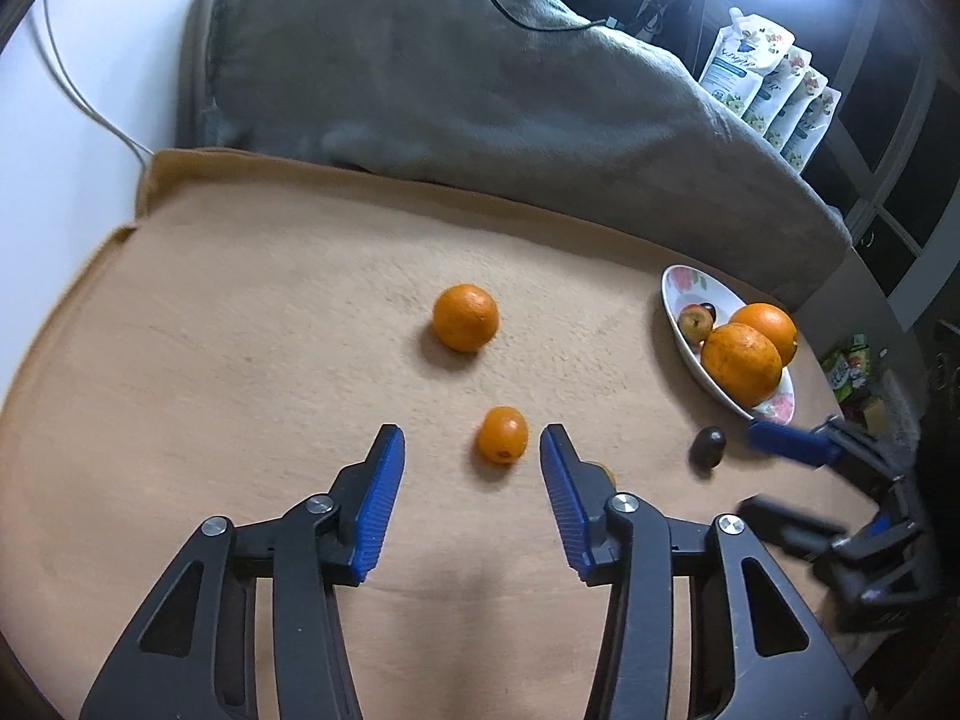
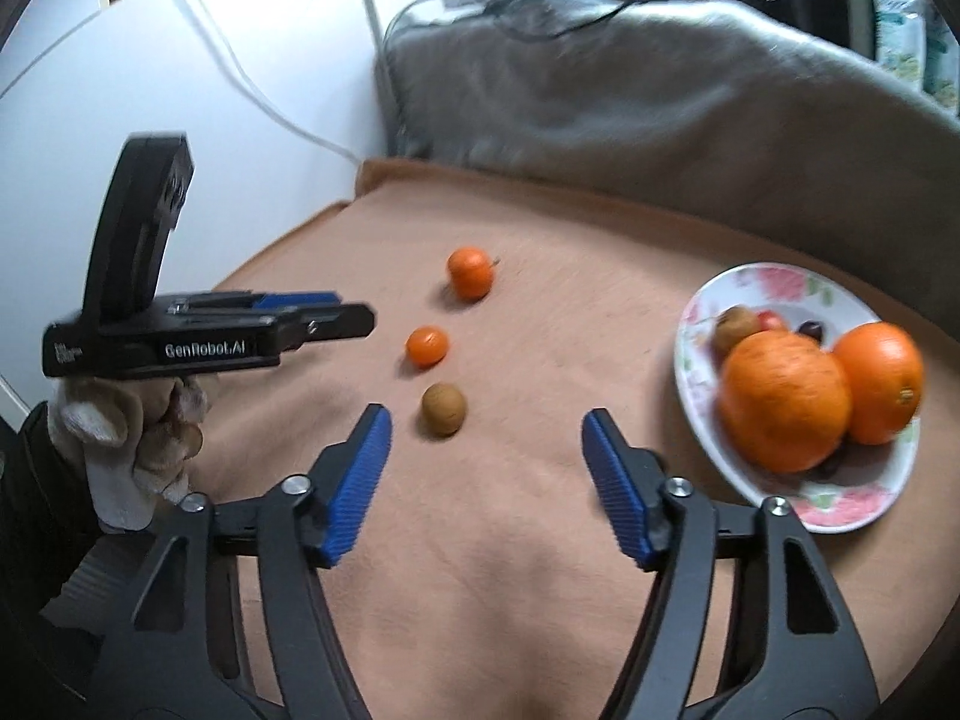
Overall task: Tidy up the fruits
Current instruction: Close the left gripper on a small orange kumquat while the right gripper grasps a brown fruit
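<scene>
My left gripper (image 1: 471, 441) is open, with a small orange (image 1: 503, 435) just ahead between its fingertips. A larger orange (image 1: 465, 317) lies farther back. A floral plate (image 1: 681, 288) at the right holds two big oranges (image 1: 741, 363) and small fruits. A dark fruit (image 1: 708, 447) lies near the plate. My right gripper (image 2: 486, 423) is open and empty. A brown round fruit (image 2: 444, 409) lies just ahead of its left finger. Beyond are the small orange (image 2: 427, 345) and another orange (image 2: 470, 272). The plate (image 2: 840, 504) is at its right.
A tan cloth (image 1: 240, 330) covers the table. A grey blanket (image 1: 480, 78) lies along the back edge. A white wall with cables is at the left. Refill pouches (image 1: 768, 84) stand at the back right. The left gripper body (image 2: 180, 336) shows in the right wrist view.
</scene>
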Available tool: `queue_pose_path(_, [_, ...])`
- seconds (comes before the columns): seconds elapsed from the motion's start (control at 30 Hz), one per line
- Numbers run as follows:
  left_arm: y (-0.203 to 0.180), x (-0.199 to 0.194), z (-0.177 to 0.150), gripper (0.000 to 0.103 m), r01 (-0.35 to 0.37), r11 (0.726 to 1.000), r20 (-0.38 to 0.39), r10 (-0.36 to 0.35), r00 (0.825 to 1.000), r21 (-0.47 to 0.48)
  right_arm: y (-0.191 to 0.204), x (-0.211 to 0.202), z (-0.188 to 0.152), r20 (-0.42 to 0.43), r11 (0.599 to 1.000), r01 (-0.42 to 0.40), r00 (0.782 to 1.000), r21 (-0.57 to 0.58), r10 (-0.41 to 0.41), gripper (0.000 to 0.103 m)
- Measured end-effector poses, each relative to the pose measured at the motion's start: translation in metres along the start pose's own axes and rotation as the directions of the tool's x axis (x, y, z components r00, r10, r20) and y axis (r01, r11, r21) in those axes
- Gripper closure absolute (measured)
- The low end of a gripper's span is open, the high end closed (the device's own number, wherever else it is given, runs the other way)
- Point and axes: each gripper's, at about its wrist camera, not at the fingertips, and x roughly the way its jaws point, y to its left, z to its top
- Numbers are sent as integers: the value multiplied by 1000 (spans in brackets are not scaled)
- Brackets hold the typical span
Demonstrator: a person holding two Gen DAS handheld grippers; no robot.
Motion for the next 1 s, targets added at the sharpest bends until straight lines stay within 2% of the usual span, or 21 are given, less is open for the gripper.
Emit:
queue_pose_path(0.37, [-3,22,1,64,32,999,-53,-32,998,-3,12,39,3,-79,998,-35,996,-43,32,52])
queue_pose_path(0.73, [-4,39,4,68,50,999,-86,-50,995,3,16,58,11,-119,997,-49,992,-67,40,59])
queue_pose_path(1.0, [-3,48,3,75,49,999,-107,-48,993,10,18,67,12,-135,996,-48,990,-79,37,64])
